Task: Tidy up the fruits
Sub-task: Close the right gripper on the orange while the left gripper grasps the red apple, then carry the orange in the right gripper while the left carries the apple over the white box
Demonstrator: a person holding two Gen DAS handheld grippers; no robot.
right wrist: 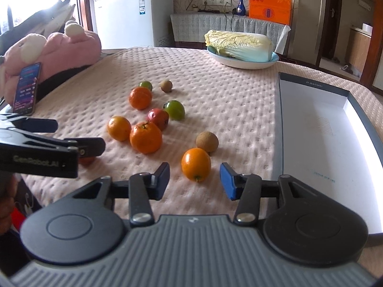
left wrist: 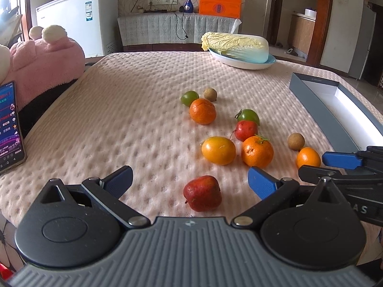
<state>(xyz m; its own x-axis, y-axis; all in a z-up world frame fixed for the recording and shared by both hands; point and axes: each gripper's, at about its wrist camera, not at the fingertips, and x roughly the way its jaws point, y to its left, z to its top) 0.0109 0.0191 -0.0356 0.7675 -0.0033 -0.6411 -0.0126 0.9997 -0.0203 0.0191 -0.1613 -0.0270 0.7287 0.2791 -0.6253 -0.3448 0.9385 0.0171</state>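
Far to my left a phone [left wrist: 10,126] leans against a pink plush toy [left wrist: 45,59] at the edge of the quilted table cover [left wrist: 119,110]. My left gripper [left wrist: 190,181] hangs with its jaws spread wide and gripping nothing; a red fruit [left wrist: 202,193] lies on the cover between its fingers, clear of both pads. Beyond it the other fruits are scattered loose: a yellow-orange one [left wrist: 218,150], an orange with a leaf stub [left wrist: 257,151], a small red one [left wrist: 246,130], a green one [left wrist: 250,116], and further back another orange [left wrist: 202,111], a second green fruit [left wrist: 189,97] and a brown longan [left wrist: 210,94]. Further right, a second longan [right wrist: 207,142] sits just behind a small orange kumquat [right wrist: 196,164]. My right gripper [right wrist: 195,181] has its jaws part-way in on either side of the kumquat, with a gap at each pad, so nothing is grasped. At the far right lies the open grey box [right wrist: 311,100], and behind it a cabbage [right wrist: 239,45] on a plate [right wrist: 241,65].
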